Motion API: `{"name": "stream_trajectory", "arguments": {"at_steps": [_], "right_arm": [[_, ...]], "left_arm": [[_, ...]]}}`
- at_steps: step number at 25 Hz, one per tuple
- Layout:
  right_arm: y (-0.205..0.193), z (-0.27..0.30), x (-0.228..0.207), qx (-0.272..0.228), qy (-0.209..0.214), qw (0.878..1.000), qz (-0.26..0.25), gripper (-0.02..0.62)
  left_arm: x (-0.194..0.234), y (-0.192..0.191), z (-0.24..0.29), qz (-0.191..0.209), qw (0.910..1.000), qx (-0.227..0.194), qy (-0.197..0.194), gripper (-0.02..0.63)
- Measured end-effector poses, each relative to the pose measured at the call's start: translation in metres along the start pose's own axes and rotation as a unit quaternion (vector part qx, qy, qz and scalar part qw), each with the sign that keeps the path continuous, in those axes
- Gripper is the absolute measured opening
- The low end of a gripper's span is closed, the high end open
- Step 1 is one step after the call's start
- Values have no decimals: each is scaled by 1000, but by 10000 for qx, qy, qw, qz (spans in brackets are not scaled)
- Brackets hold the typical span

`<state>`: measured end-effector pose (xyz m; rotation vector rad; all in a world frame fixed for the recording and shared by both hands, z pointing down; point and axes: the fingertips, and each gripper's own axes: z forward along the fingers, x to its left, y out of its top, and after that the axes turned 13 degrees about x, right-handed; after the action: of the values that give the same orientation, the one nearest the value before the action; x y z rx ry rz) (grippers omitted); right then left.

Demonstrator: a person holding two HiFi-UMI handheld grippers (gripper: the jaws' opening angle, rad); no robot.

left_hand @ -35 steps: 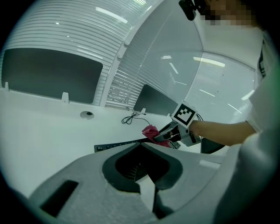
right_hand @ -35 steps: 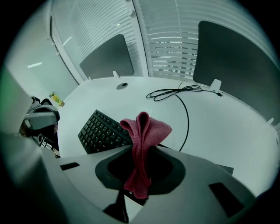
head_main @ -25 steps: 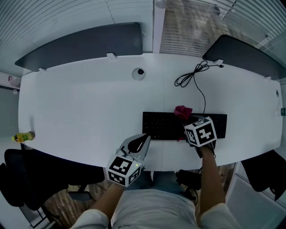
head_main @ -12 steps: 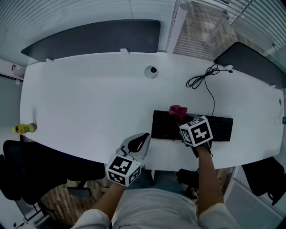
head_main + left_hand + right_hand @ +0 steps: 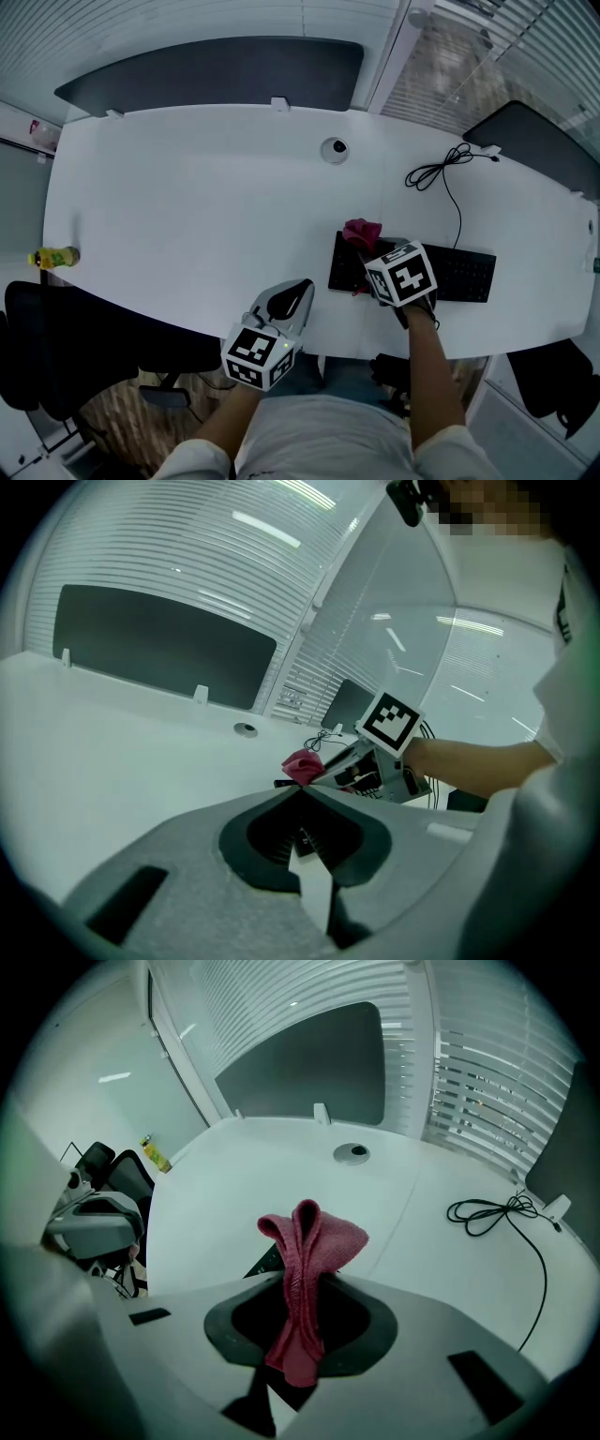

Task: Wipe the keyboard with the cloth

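The right tool (image 5: pixel 302 1288) pinches the pink cloth (image 5: pixel 317 1239) upright, its fold over the black keyboard's (image 5: pixel 459 274) left end for wiping. The left tool (image 5: pixel 300 794), pressed together, empty, idles at the worktop's (image 5: pixel 187 216) near edge.

No legible text, brand or number: keyboard (image 5: pixel 459 274) key legends and yellow bottle (image 5: pixel 52 256) label too small.
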<state>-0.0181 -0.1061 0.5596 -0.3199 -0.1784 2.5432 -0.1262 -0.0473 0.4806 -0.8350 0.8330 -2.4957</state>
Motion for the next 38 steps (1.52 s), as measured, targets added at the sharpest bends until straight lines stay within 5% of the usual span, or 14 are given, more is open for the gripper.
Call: {"name": "stream_trajectory", "arguments": {"at_steps": [11,22,38], "right_arm": [[18,8,25,-42,97,9997,-214,71],[-2,-38,-1,-545,38,9982,252,71],[-167,-117,-133,-803,-588,9785,1807,71]], "left_arm": [[12,-8,-11,-121,9999,-29,113,11],[-16,5,12,224,9995,130,-190,11],[-141,17,88,1170,9849,597,-1128,11]]}}
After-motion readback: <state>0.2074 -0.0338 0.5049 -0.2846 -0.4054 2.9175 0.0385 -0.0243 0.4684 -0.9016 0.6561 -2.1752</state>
